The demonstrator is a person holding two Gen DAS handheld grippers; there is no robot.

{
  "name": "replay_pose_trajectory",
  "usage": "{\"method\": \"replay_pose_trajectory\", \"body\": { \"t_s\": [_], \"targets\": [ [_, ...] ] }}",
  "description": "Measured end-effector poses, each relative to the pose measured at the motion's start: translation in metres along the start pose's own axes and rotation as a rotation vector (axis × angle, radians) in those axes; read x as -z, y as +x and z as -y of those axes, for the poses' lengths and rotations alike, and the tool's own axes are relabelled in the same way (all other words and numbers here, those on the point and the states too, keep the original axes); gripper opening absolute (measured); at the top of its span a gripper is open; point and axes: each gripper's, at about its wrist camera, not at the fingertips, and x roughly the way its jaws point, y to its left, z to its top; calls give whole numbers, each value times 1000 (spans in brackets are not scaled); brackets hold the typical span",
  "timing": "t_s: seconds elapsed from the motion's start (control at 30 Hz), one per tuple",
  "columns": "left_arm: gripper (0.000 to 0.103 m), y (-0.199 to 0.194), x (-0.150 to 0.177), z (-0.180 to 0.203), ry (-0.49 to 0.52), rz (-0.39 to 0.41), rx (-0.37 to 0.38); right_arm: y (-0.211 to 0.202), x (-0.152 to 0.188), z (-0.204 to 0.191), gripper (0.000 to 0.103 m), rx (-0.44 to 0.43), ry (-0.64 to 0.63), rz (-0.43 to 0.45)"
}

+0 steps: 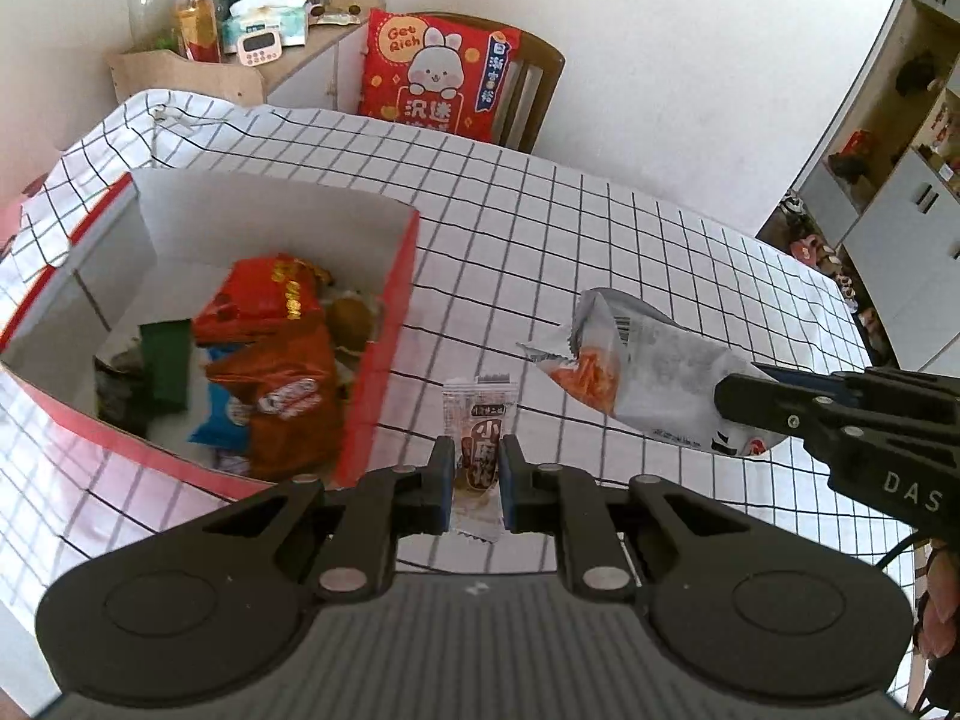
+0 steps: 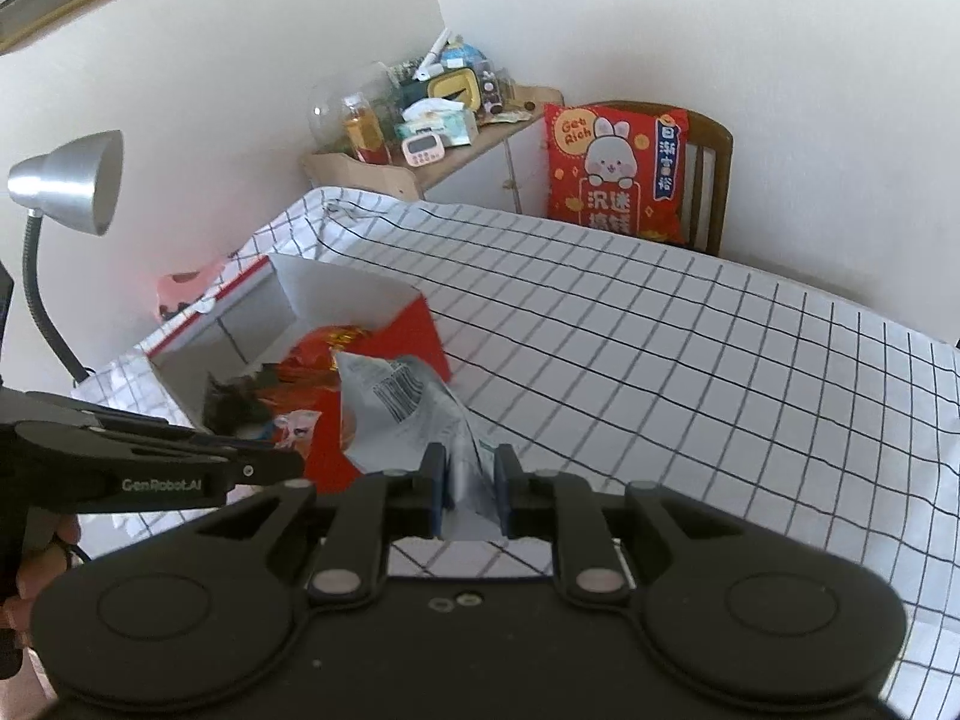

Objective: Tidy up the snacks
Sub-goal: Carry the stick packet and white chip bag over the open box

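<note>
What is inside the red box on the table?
The red box holds a red packet, an orange packet, a blue packet, a dark green packet and round brown snacks. Whatever lies beneath them is covered.

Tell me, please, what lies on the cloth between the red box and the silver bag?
Only bare checked cloth, seen in the left wrist view between red box and silver bag.

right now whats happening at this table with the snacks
A person is sorting snacks into a red box on a checked tablecloth. The left tool is shut on a small clear snack sachet, held above the cloth beside the box. The right tool is shut on a torn-open silver snack bag. Both are off the table; the box already holds several packets.
</note>
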Motion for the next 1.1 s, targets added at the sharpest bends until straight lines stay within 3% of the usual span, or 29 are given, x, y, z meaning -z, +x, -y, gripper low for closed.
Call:
{"method": "replay_pose_trajectory", "body": {
  "t_s": [0.3,0.73,1.1],
  "targets": [
    [15,-18,-14,-47,10,21,-15,13,-12,-54,15,7,28,16],
    [15,-24,-44,-124,-16,46,-73,71,-43,-118,15,4,45,-6],
    [15,7,-62,-186,-51,10,-154,124,-61,-137,15,60,46,-38]
  ]
}}
